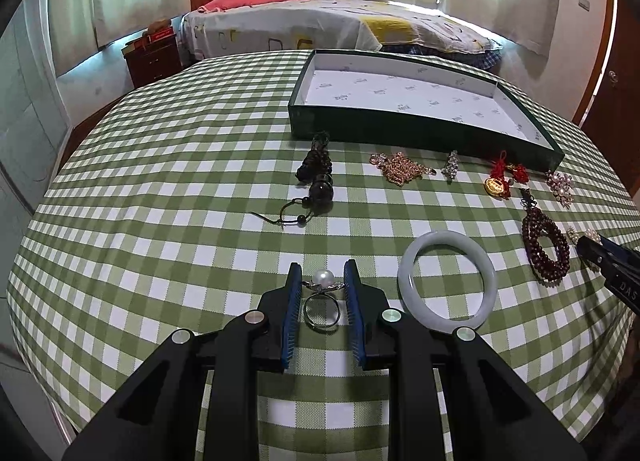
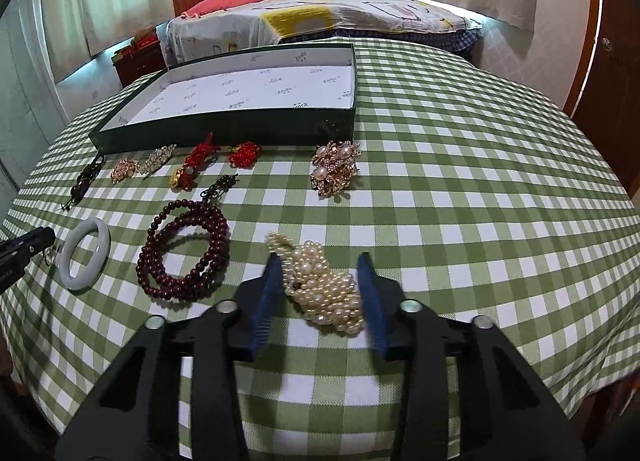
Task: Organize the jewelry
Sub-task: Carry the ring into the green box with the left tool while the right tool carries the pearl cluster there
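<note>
My left gripper is shut on a pearl ring. The ring's setting sits between the blue pads and its band hangs just over the green checked cloth. Between the pads of my right gripper lies a bundled pearl bracelet, and both pads press on it, low over the cloth. The dark green box with a white printed lining stands open at the back, also seen as box in the right wrist view. Nothing lies inside it.
A jade bangle, dark red bead bracelet, gold chain, red knot charm, pearl brooch and black bead tassel lie before the box. A bed and nightstand stand beyond the table.
</note>
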The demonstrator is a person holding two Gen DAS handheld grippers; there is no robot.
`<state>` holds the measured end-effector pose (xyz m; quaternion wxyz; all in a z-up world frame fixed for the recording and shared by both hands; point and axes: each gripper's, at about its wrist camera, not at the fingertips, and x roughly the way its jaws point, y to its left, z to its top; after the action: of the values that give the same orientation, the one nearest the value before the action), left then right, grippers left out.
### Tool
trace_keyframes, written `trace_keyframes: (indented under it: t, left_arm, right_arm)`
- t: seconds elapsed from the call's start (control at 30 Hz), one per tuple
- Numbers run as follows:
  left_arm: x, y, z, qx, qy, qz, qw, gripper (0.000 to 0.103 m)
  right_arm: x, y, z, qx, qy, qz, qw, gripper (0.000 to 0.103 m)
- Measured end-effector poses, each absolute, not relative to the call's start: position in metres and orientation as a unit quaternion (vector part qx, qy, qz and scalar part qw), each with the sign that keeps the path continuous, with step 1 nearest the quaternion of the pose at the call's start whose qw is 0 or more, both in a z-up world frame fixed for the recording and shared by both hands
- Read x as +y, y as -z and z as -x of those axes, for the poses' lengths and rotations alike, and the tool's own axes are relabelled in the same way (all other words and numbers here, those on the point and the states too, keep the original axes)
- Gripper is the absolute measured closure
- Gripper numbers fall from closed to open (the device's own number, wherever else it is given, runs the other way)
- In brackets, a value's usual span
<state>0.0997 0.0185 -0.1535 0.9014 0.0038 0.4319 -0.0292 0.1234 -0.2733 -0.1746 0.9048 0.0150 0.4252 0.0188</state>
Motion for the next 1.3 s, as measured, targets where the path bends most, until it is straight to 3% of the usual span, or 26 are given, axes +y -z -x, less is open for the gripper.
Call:
trace_keyframes:
  t: [0.23,0.93,1.3]
  left_arm:
    - [0.018,0.149,-0.098,0.426,0.028,-0.003,0.904,0.081]
    - [0.008,0.117,-0.11,0.391,0.042,-0.004,0.919,0.081]
    - [-0.015,0.081,-0.179,0.345,0.074,-0.005,0.936,0.081]
  right_arm:
    - [-0.27,0.169,-0.119,0.419,-0.026,-0.006,0.908,0.081]
    - [-0.267,0.115,-0.123,0.358,-0.042,-0.024,0.932,0.082]
    - [-0.274,0.083,-0.205,0.318,-0.053,-0.057,0.945,0.082]
